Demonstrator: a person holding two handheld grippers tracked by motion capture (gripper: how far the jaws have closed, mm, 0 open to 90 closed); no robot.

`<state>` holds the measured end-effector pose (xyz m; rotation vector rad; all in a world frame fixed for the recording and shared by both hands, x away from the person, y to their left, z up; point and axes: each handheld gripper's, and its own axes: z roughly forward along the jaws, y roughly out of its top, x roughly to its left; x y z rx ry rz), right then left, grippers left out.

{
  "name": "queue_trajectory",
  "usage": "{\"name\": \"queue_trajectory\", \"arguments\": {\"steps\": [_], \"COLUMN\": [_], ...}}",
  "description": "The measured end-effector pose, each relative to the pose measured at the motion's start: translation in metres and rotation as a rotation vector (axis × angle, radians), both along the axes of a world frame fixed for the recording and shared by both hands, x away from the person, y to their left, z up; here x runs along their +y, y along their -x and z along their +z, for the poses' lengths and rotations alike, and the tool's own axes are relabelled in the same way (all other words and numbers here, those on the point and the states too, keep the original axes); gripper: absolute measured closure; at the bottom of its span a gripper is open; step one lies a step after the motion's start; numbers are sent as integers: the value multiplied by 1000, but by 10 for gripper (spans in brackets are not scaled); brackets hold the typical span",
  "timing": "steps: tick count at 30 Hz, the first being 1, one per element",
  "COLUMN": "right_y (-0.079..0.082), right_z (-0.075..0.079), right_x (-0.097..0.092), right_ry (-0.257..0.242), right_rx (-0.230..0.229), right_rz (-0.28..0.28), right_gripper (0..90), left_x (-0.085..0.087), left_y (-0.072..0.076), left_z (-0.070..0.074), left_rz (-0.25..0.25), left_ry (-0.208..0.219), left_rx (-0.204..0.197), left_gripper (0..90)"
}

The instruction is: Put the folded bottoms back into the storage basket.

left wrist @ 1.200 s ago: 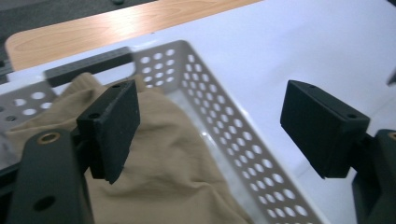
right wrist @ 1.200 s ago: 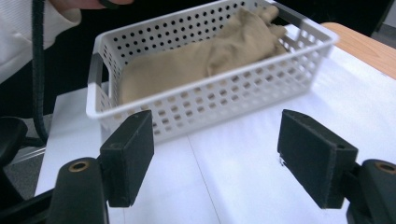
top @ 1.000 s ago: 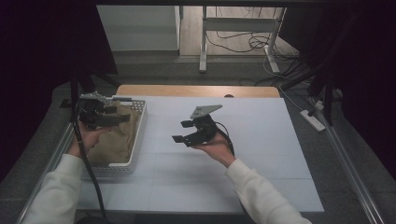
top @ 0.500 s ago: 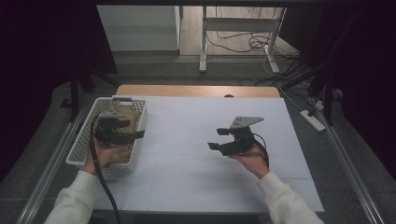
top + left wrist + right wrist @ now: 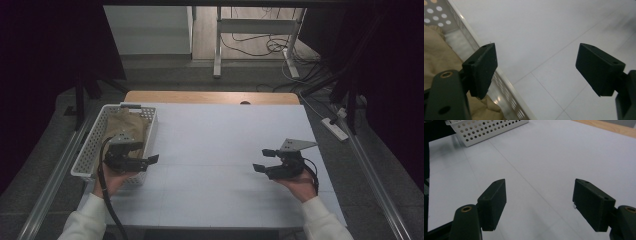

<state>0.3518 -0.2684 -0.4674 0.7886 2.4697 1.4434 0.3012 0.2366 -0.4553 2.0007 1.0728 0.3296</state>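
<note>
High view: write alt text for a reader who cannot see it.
A person's two hands each hold an open black two-jaw gripper above a white table: the left gripper over the near corner of a white perforated plastic basket holding crumpled tan cloth, the right gripper over bare tabletop.

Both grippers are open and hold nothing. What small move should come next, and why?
Probably the left gripper should turn back over the white basket and dip toward the tan cloth. Its open jaws straddle the basket's near rim, and the cloth lies untouched inside. The right gripper hangs open over bare table, farther away.
</note>
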Motion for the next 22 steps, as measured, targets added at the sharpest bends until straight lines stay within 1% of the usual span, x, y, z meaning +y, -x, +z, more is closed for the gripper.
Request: {"name": "queue_trajectory", "arguments": {"steps": [3,7,11,22], "right_y": [5,10,12,12], "right_z": [-3,-6,-7,-6], "right_x": [-9,-14,-13,-14], "right_ry": [3,8,28,24], "right_rx": [11,15,1,-19], "right_rz": [-8,-4,9,14], "right_gripper": [270,270,270,270], "left_x": [0,0,0,0], "left_y": [4,5,3,4], "left_z": [-2,-3,-4,-3], "left_rz": [-6,-9,-6,-8], "left_ry": [1,0,2,0], "left_rx": [-9,-11,-14,-12], "left_gripper": [182,180,175,165]}}
